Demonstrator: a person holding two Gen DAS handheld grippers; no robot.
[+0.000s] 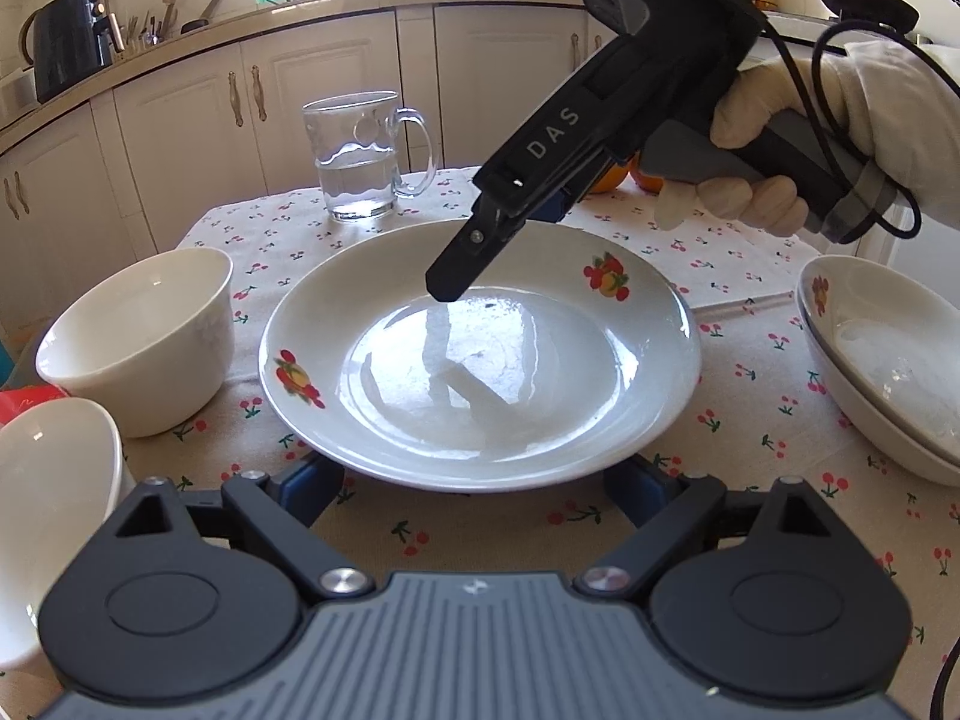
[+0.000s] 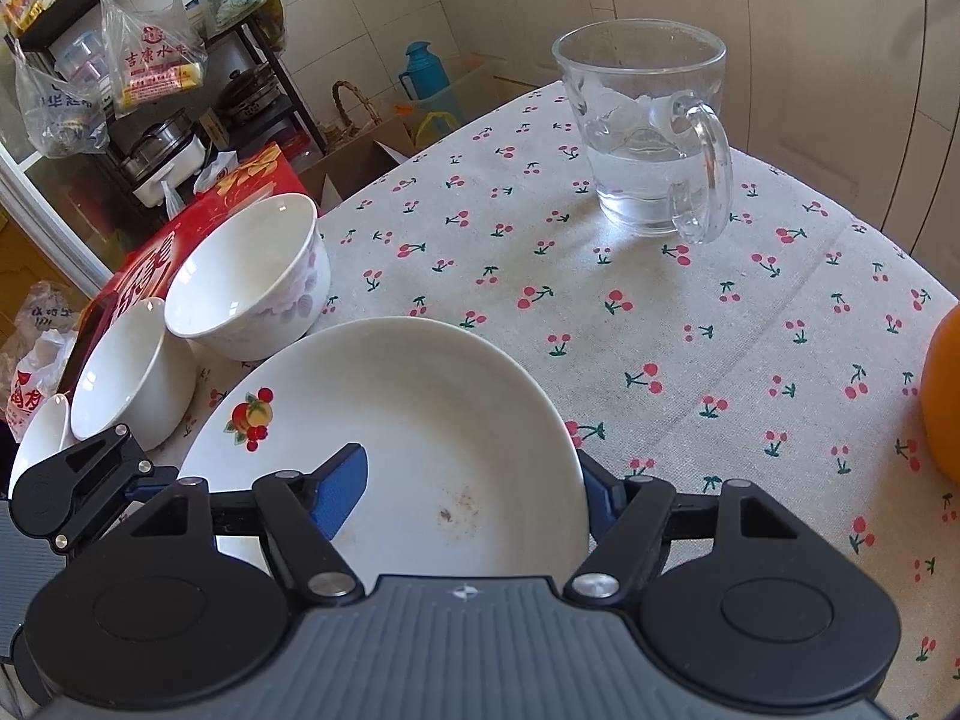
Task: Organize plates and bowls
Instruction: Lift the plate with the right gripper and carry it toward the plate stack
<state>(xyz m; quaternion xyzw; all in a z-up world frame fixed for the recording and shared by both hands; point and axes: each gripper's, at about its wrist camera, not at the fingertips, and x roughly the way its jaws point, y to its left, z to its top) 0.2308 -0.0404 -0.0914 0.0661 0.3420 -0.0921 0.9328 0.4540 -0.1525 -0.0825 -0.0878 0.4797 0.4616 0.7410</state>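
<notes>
A white plate (image 1: 480, 360) with fruit decals lies on the cherry-print tablecloth. My left gripper (image 1: 474, 480) is open, its blue pads (image 1: 312, 480) spread wide with their tips hidden under the plate's near rim. My right gripper (image 2: 468, 498) is open and straddles the plate's (image 2: 390, 408) opposite rim, one blue pad (image 2: 342, 492) inside the plate and the other outside, not pressing. From the left wrist its black finger (image 1: 447, 288) hovers over the plate. Two white bowls (image 1: 144, 336) (image 1: 54, 528) stand left; stacked plates (image 1: 888, 360) sit right.
A glass mug (image 1: 360, 162) part full of water stands beyond the plate. Oranges (image 1: 648, 180) lie behind the gloved hand (image 1: 756, 120). A red box (image 2: 180, 240) sits beside the bowls (image 2: 252, 276) at the table edge. Kitchen cabinets (image 1: 198, 102) line the back.
</notes>
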